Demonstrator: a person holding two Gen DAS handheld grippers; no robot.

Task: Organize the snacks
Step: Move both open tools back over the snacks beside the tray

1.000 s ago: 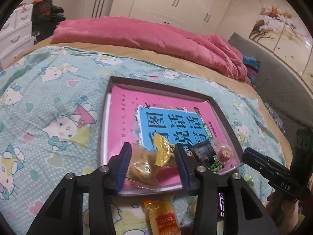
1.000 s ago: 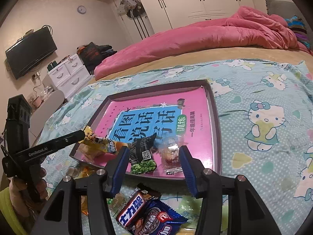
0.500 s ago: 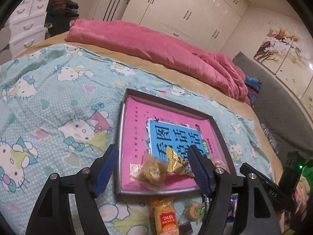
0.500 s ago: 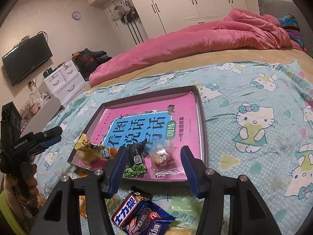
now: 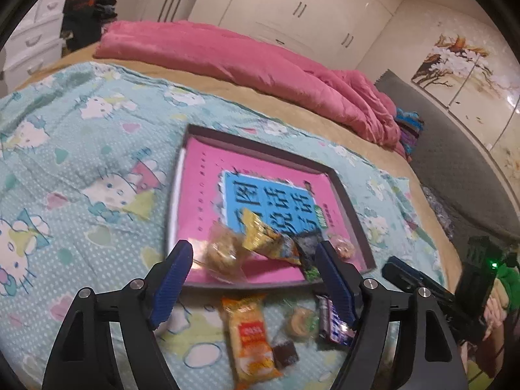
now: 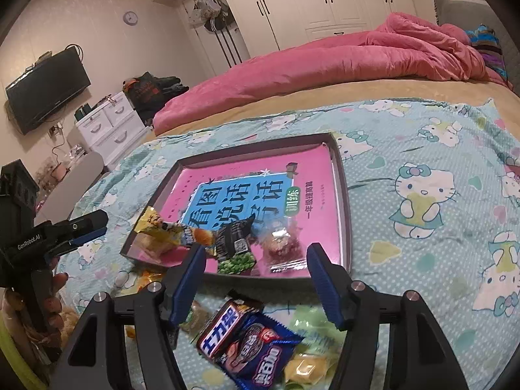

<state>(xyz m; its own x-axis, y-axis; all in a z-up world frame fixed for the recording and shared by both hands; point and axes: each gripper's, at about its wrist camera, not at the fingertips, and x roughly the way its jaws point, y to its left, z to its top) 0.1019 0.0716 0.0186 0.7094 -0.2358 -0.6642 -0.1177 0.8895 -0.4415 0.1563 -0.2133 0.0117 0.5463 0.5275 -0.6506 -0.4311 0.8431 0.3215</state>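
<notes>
A dark tray lined with a pink book lies on the Hello Kitty blanket. Along its near edge lie a clear-wrapped cookie, a yellow packet, a black pea packet and a clear-wrapped reddish sweet. In front of the tray lie an orange packet, a Snickers bar and a blue Oreo packet. My left gripper is open and empty above the tray's near edge. My right gripper is open and empty over the loose snacks.
A pink duvet lies across the far side of the bed. White wardrobes stand behind it. White drawers and a wall TV are at the left. A grey padded headboard is at the right.
My left gripper has opened wider and pulled back from the tray, leaving the cookie and yellow packet lying there. My right gripper has drawn back and up a little.
</notes>
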